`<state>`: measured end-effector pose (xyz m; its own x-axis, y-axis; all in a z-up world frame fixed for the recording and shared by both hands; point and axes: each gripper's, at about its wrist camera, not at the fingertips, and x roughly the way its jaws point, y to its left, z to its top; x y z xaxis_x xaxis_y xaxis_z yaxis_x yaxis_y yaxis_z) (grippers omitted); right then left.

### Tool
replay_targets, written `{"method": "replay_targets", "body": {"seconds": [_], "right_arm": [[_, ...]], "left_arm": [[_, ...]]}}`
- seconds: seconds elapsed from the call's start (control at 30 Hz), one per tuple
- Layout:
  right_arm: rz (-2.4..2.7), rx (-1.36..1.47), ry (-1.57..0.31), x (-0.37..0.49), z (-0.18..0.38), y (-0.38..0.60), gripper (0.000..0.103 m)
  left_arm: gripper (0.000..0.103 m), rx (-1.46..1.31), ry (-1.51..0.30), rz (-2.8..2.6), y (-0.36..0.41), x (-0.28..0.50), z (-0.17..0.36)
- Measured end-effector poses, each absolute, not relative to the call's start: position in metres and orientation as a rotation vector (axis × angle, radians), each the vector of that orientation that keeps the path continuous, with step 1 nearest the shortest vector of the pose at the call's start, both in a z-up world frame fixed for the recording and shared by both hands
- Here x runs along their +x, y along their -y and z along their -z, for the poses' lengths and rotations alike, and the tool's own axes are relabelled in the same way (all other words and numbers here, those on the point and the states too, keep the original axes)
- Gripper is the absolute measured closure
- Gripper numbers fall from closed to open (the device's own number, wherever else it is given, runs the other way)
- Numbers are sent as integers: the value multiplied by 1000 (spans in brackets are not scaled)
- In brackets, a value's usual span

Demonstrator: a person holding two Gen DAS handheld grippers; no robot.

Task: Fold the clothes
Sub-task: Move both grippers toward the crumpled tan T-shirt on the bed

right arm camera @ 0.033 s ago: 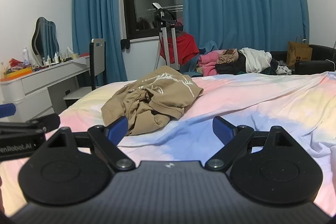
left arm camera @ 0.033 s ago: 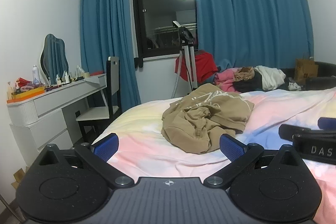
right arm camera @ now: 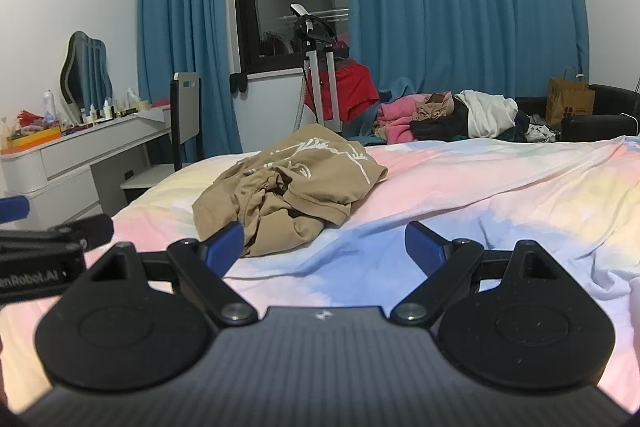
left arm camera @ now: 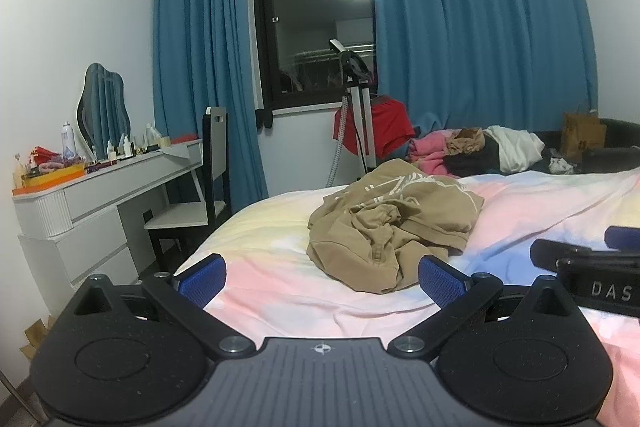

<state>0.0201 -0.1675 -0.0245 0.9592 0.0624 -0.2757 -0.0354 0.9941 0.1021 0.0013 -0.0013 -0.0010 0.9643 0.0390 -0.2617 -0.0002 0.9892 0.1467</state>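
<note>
We hold the left gripper (left arm camera: 320,277) and the right gripper (right arm camera: 324,241) with jaws released, near a crumpled tan shirt (left arm camera: 394,223) on the bed (left arm camera: 540,211). Next we must grasp and spread it flat.

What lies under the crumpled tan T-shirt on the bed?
The crumpled tan T-shirt with white print lies directly on the pastel tie-dye bedsheet, which shows all around it. Whatever sits beneath its bunched folds is covered.

A home bedroom: a bed (left arm camera: 280,291) with pastel sheets, a dressing table (left arm camera: 100,187) with mirror (left arm camera: 104,107) and cosmetics, blue curtains (left arm camera: 480,27)
</note>
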Motion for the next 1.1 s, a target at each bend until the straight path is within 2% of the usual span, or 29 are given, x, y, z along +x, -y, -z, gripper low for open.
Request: {"method": "replay_targets", "body": {"seconds": [0.37, 1.1], "right_arm": [[-43, 108, -288, 22, 32, 166, 14], [-72, 82, -197, 8, 20, 168, 15]], "left_arm": [[0, 117, -296, -4, 10, 10, 9], [0, 87, -239, -46, 25, 0, 8]]}}
